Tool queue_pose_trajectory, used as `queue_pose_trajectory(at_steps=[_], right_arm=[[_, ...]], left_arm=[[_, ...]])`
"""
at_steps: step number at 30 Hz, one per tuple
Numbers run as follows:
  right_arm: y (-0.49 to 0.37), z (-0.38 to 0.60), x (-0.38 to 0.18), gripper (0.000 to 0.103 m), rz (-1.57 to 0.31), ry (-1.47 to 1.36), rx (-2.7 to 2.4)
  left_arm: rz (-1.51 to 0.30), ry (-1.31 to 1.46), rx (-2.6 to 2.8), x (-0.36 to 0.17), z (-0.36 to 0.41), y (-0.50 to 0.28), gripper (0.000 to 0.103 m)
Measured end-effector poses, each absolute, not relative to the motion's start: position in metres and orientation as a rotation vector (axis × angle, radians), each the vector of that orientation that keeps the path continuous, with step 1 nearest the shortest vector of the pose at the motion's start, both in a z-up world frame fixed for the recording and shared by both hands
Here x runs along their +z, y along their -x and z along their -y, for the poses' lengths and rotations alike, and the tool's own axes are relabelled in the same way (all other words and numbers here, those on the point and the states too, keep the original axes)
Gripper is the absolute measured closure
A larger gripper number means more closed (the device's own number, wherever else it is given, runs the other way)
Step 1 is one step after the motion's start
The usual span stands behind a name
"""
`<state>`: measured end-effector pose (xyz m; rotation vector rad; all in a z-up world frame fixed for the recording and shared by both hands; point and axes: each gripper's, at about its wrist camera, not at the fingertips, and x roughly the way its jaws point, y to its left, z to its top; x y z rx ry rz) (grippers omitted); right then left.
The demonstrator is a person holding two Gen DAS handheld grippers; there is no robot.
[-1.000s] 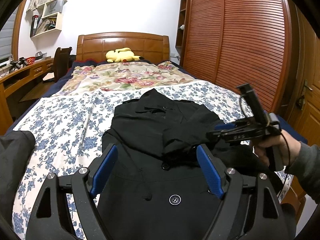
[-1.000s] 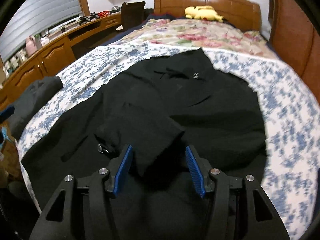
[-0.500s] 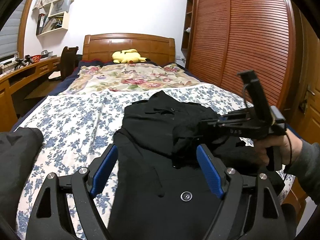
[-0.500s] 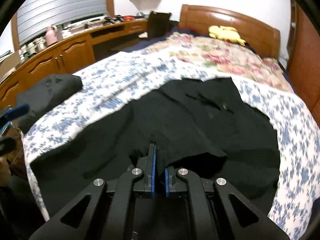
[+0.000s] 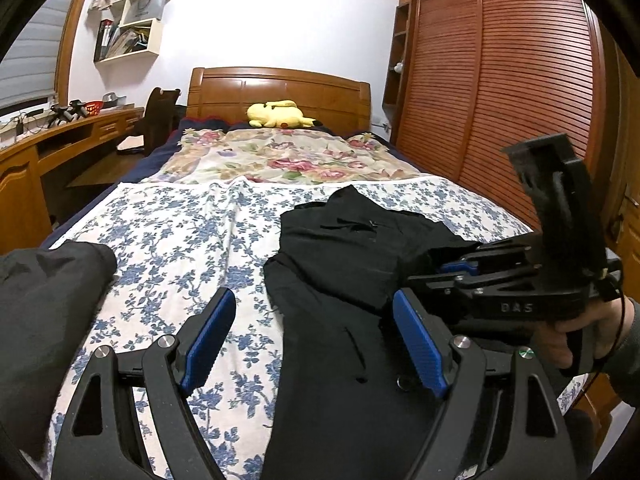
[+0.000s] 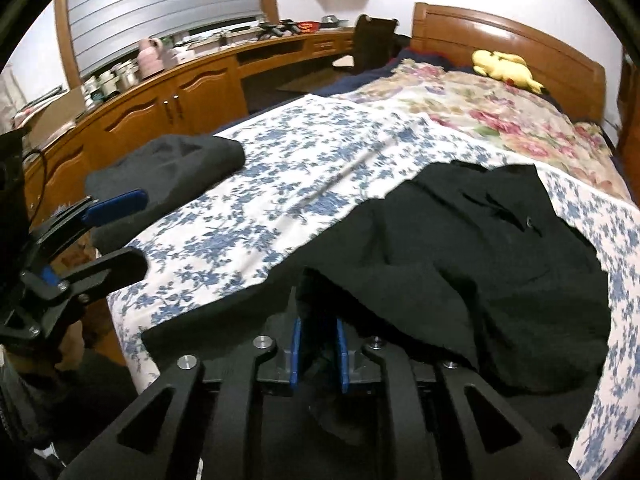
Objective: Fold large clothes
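Note:
A large black coat (image 5: 344,264) lies spread on the blue-flowered sheet (image 5: 180,232), with a button showing near its front edge. In the right wrist view the coat (image 6: 500,260) has a fold of cloth lifted. My right gripper (image 6: 318,332) pinches that fold; its jaws are opening slightly, with black fabric still packed between the blue pads. From the left wrist view the right gripper (image 5: 444,272), held by a hand, sits at the coat's right side. My left gripper (image 5: 313,296) hangs open above the coat's left edge with nothing in it, and the left gripper (image 6: 120,234) shows at the bed's left side.
A folded dark grey garment (image 5: 48,300) lies on the bed's near left corner. A yellow plush toy (image 5: 276,114) rests by the wooden headboard. A wooden desk (image 6: 160,96) with clutter runs along the left, and a slatted wardrobe (image 5: 500,100) stands on the right.
The right gripper went from open around the coat's folded sleeve to pinched on it and carried the cloth sideways. The left gripper slid left toward the grey garment, still open.

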<state>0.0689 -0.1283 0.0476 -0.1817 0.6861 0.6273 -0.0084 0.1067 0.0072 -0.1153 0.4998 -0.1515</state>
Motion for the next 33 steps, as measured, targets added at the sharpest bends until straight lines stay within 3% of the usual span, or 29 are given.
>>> queue_pose_trajectory(at_steps=[7,18,25,33], right_arm=[[-0.065,0.139,0.062,0.064,-0.624,0.189,0.621],[-0.068,0.157,0.039,0.062,-0.614,0.197,0.541],[-0.082,0.153,-0.016,0.062,-0.708,0.222,0.481],[-0.073,0.133,-0.107,0.062,-0.951,0.237,0.503]], left_arm=[[-0.5,0.125,-0.14,0.005,-0.117,0.009,0.021],[-0.502,0.123,-0.137,0.003,-0.121,0.009,0.021],[-0.508,0.118,-0.138,0.002,-0.122,0.009,0.021],[-0.51,0.115,-0.138,0.002,-0.121,0.01,0.021]])
